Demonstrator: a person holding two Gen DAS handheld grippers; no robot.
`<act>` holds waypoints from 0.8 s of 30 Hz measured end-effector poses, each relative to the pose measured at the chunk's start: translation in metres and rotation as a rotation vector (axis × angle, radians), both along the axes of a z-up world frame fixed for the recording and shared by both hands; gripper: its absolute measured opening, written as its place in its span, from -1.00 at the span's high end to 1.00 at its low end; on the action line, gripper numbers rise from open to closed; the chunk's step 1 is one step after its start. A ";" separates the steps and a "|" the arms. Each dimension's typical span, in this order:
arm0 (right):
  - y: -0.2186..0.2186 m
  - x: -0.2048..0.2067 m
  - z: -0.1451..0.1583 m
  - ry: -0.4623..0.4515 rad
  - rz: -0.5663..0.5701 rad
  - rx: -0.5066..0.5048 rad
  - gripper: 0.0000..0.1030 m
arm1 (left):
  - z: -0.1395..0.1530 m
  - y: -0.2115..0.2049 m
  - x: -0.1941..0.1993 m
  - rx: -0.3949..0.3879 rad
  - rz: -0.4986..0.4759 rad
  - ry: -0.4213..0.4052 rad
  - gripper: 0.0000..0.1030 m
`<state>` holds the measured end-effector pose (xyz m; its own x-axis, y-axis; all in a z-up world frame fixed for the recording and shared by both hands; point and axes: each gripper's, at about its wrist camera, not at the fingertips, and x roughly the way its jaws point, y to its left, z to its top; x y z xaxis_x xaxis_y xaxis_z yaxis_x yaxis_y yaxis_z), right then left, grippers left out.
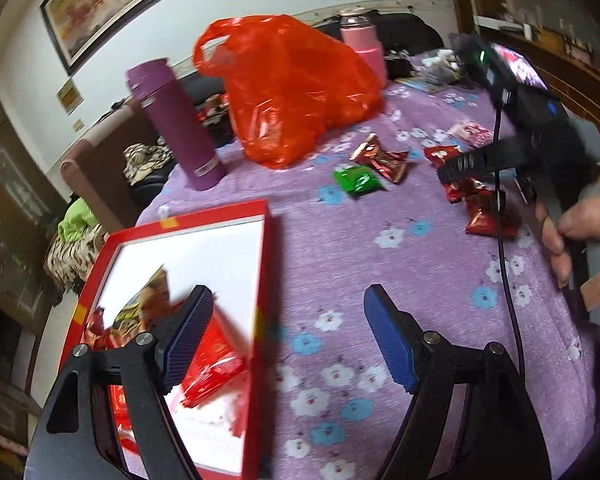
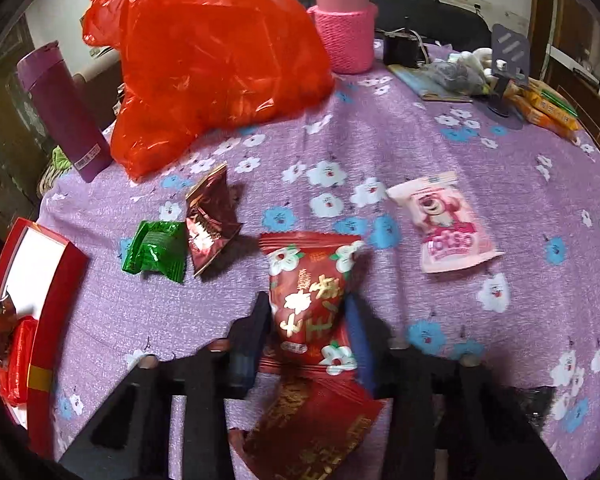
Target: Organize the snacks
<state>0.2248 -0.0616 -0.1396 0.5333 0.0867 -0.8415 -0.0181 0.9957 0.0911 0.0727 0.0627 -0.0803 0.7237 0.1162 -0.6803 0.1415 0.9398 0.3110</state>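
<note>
My right gripper (image 2: 308, 308) is shut on a red flower-print snack packet (image 2: 310, 280), its pads against both sides of the wrapper just above the purple cloth. Another red packet (image 2: 312, 424) lies under it. In the left wrist view the right gripper (image 1: 476, 166) is at the right, held by a hand (image 1: 580, 220). My left gripper (image 1: 288, 320) is open with nothing between its fingers, straddling the right wall of the red box (image 1: 262, 264), which holds red packets (image 1: 212, 368). A green packet (image 2: 156, 250), a dark red packet (image 2: 210, 222) and a pink bear packet (image 2: 448, 224) lie loose.
An orange-red plastic bag (image 1: 296, 88), a purple flask (image 1: 176, 124) and a pink flask (image 2: 344, 20) stand at the back of the table. Small boxes and clutter (image 2: 540, 104) sit at the back right. A black cable (image 1: 508, 280) trails across the floral tablecloth (image 1: 380, 260).
</note>
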 end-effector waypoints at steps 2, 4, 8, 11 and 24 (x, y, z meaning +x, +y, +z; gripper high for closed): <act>-0.025 -0.004 0.007 0.032 -0.014 0.174 0.35 | 0.000 -0.012 0.005 0.014 -0.036 -0.002 -0.52; -0.048 -0.007 0.019 0.035 -0.018 0.320 0.36 | -0.001 -0.024 0.012 0.004 -0.078 0.018 -0.52; -0.099 -0.019 0.050 -0.037 -0.016 0.607 0.36 | -0.004 -0.054 0.030 -0.066 -0.161 0.075 -0.52; -0.137 -0.028 0.062 -0.107 -0.077 0.696 0.35 | -0.008 -0.085 0.042 -0.098 -0.219 0.102 -0.51; -0.180 -0.025 0.048 -0.105 -0.194 0.886 0.35 | -0.046 -0.141 0.075 -0.097 -0.294 0.241 -0.51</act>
<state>0.1996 -0.2418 -0.0912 0.6758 0.5791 -0.4559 0.0906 0.5486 0.8312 0.1477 -0.0787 -0.1261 0.5347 -0.1456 -0.8324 0.4669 0.8719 0.1474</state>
